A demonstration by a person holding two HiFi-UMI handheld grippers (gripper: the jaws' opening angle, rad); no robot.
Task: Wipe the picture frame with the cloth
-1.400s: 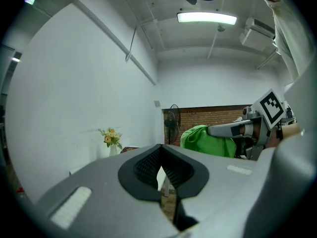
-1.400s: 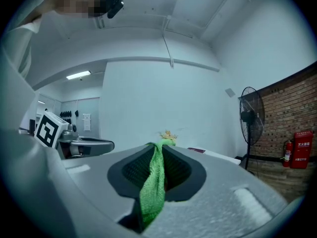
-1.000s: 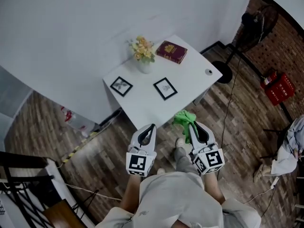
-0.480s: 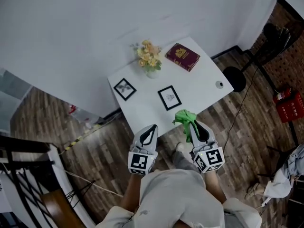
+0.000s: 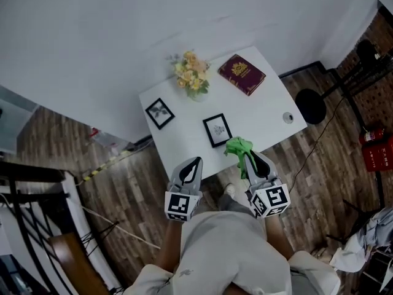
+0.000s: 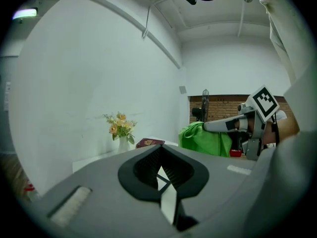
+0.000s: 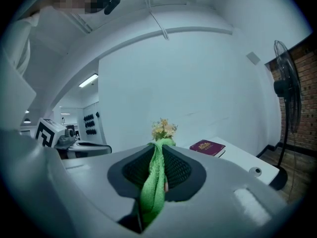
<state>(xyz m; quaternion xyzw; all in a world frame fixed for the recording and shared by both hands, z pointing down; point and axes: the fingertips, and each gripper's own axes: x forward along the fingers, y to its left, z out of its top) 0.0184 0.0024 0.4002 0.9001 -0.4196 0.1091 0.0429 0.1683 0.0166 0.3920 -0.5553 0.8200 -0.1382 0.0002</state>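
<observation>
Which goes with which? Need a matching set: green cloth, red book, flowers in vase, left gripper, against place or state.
Column 1
1. green cloth
2. red book
3. flowers in vase
4. left gripper

Column 2
A. far right corner of the white table
B. jaws together, nothing held
C. pinched in the right gripper
D. by the wall, left of the book

Pairs: 1-C, 2-A, 3-D, 4-B

The left gripper (image 5: 193, 165) is held before the person's body, jaws together on nothing. The right gripper (image 5: 248, 157), level beside it, has its jaws clamped on the green cloth (image 5: 237, 146).
</observation>
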